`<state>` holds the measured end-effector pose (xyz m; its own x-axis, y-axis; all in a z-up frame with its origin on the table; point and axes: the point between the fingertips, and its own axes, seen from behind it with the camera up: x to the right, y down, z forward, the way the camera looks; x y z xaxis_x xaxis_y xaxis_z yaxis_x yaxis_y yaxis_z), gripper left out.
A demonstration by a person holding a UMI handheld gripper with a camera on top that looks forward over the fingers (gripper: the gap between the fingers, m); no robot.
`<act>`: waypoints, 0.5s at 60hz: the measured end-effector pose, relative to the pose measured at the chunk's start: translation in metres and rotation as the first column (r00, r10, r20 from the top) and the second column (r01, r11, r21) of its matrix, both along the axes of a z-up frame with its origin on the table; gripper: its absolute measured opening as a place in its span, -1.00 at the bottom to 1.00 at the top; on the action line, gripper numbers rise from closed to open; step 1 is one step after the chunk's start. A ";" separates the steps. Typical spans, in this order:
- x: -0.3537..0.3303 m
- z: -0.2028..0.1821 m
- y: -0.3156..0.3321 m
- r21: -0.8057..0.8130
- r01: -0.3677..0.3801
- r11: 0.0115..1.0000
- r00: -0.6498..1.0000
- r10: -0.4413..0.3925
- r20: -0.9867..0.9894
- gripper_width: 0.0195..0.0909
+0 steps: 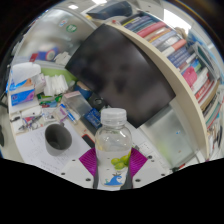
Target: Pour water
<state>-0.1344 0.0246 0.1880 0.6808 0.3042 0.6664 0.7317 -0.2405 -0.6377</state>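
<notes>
Gripper (114, 162) fingers, magenta pads on inner faces, press both sides of a clear water bottle (114, 148); bottle held between them, upright, long axis vertical, white cap (115, 117) on and pointing up, green label on its lower body. Left of the bottle: white cup (57, 138) standing on the cluttered white desk (35, 150), well apart from it. Behind the bottle: large dark monitor (115, 70). Further right: curved shelves of books (180, 50).
</notes>
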 end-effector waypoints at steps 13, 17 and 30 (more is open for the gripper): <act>0.034 -0.022 0.008 0.036 0.160 0.986 0.895 -0.130 -0.427 -0.46; 0.037 -0.042 0.011 -0.003 0.183 0.983 0.843 -0.158 -0.514 -0.46; 0.033 -0.089 0.022 -0.045 0.201 0.978 0.734 -0.181 -0.655 -0.46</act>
